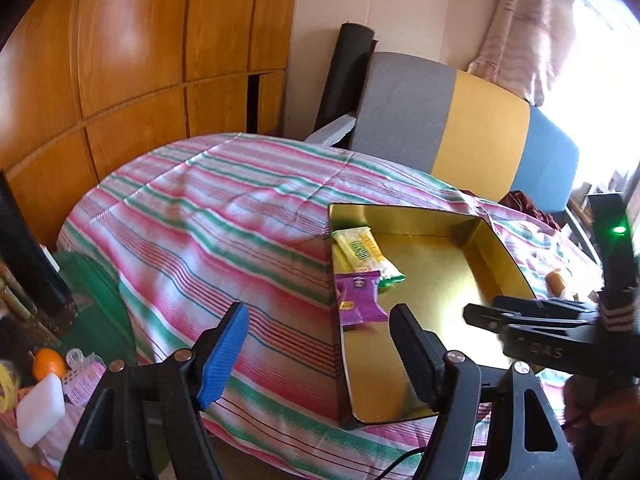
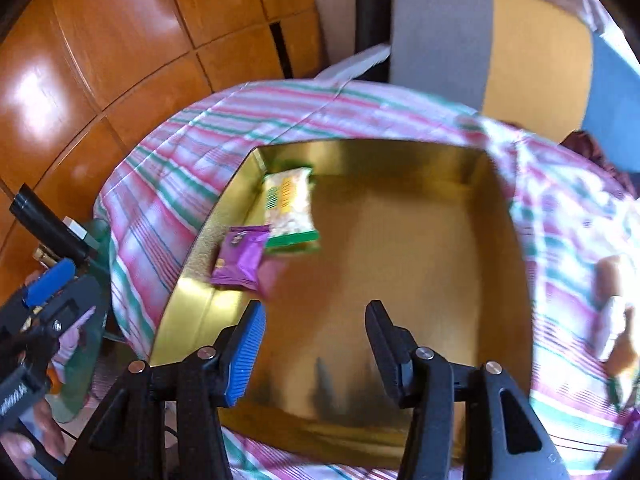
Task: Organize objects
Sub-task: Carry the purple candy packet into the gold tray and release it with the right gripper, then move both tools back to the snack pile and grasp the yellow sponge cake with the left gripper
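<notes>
With both grippers' jaws parted and empty, the right gripper (image 2: 316, 344) is held over the gold tin (image 2: 400, 240), while what seem loose snacks (image 2: 614, 320) are blurred at that frame's right edge, nearer it than the left gripper (image 1: 320, 344).

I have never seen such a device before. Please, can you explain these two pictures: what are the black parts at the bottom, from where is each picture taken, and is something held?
There is no robot here. A person holds a clamp-like tool in each hand, and each tool carries a wide-angle camera looking along its two fingers. One picture comes from the left tool, the other from the right tool; the black parts at the bottom are those fingers. Both tools are open and hold nothing. On the striped cloth stands a gold tin, open on top. Inside lie a purple packet and a green-and-yellow snack packet, partly overlapping. A few more items lie on the cloth to the right, too blurred to name.
</notes>
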`<state>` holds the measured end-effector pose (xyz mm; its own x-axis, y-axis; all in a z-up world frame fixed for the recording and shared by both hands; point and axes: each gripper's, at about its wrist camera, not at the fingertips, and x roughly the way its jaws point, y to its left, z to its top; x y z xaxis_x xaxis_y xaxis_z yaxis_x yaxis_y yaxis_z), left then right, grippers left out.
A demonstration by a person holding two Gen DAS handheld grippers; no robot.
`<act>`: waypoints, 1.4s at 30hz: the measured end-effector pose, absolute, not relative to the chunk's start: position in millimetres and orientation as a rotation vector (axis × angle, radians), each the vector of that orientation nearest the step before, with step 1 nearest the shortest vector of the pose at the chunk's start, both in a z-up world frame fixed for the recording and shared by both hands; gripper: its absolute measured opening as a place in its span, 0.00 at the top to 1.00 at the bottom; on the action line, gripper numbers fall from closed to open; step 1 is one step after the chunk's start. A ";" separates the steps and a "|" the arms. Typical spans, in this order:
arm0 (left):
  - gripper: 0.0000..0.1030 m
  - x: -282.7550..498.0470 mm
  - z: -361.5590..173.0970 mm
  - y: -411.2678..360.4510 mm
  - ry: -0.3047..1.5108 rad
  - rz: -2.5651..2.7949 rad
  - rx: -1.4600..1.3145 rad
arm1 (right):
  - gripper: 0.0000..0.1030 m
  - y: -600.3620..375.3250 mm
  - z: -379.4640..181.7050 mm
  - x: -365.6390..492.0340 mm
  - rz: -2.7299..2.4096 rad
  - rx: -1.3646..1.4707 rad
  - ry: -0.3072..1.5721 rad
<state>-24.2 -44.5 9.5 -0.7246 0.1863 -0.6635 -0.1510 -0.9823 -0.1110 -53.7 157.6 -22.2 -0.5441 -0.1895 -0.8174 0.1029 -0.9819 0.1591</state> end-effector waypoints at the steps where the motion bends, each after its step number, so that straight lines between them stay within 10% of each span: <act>1: 0.27 -22.4 11.3 -41.2 -0.058 2.758 -1.057 | 0.47 163.0 -19.1 -47.8 -2.643 1.390 -0.130; 17: 0.25 -12.9 22.0 29.9 0.126 2.613 -0.978 | 0.34 307.9 5.1 47.7 -2.960 1.383 -0.315; 42: 0.26 21.1 11.6 280.2 0.435 1.994 -0.832 | 0.23 545.5 -19.6 229.5 -3.232 1.121 -1.596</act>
<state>21.1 280.2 11.6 -0.3648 0.6106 -0.7029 -0.8481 -0.5295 -0.0198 229.5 545.5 -19.6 -0.6467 0.2799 -0.7095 -0.7336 -0.4830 0.4781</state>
